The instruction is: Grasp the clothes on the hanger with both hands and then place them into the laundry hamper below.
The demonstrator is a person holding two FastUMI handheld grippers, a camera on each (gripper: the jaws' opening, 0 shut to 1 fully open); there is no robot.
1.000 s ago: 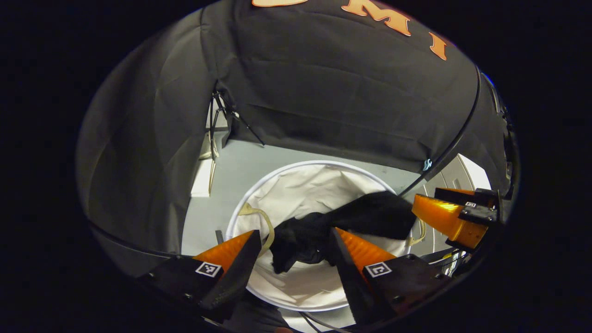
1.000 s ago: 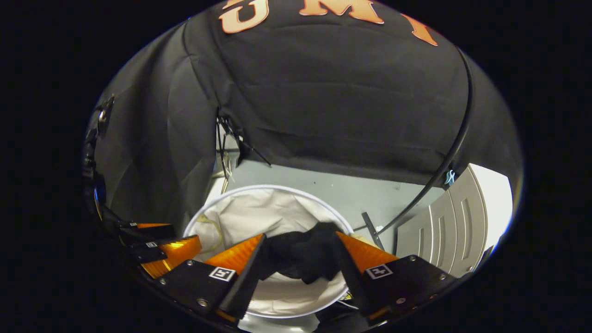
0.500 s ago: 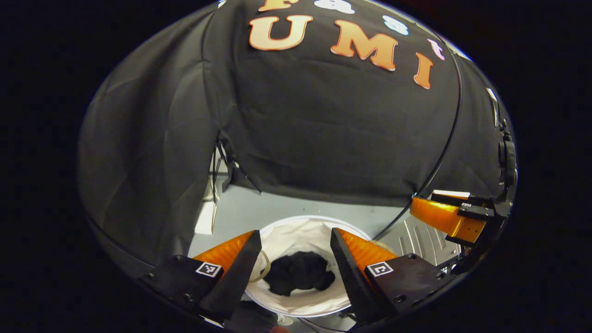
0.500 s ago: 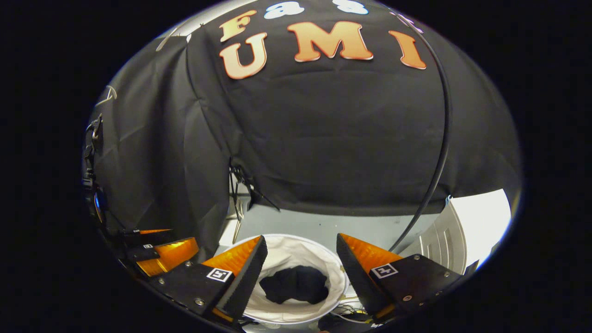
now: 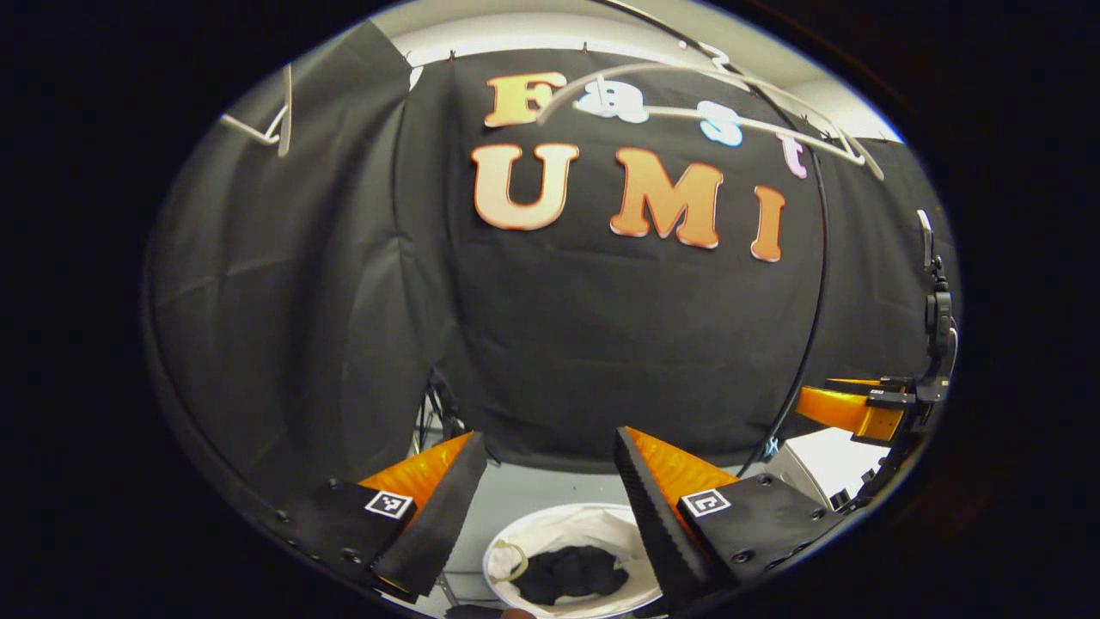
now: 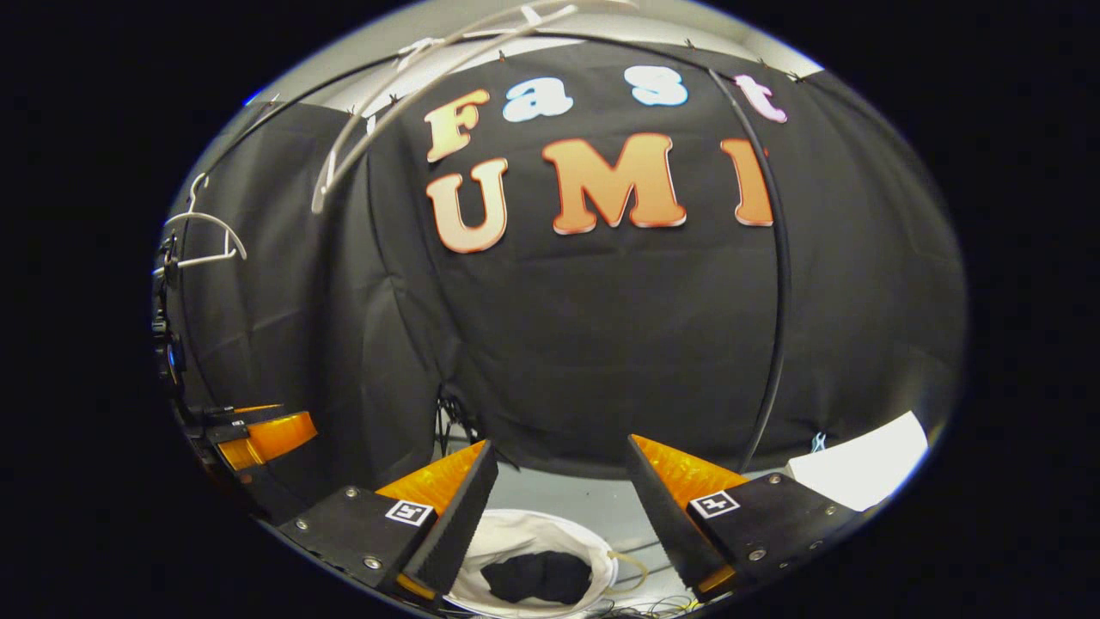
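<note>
Left gripper: wide open, nothing between the fingers, high above the hamper. Right gripper: likewise spread wide, empty, also well above the hamper.

Clothes: a dark crumpled heap inside the white hamper, at 6 o'clock in the left gripper view, framed between the two orange fingers. In the right gripper view, same heap at 6 o'clock, low in the white liner, apart from both fingers.

Hamper on grey floor, against the black cloth wall.

White hanger bare at 1 o'clock in the left gripper view; at 11 o'clock in the right gripper view, with a second white hanger at 9 o'clock.

Other gripper at 3 o'clock of the left gripper view; at 8 o'clock of the right gripper view.
</note>
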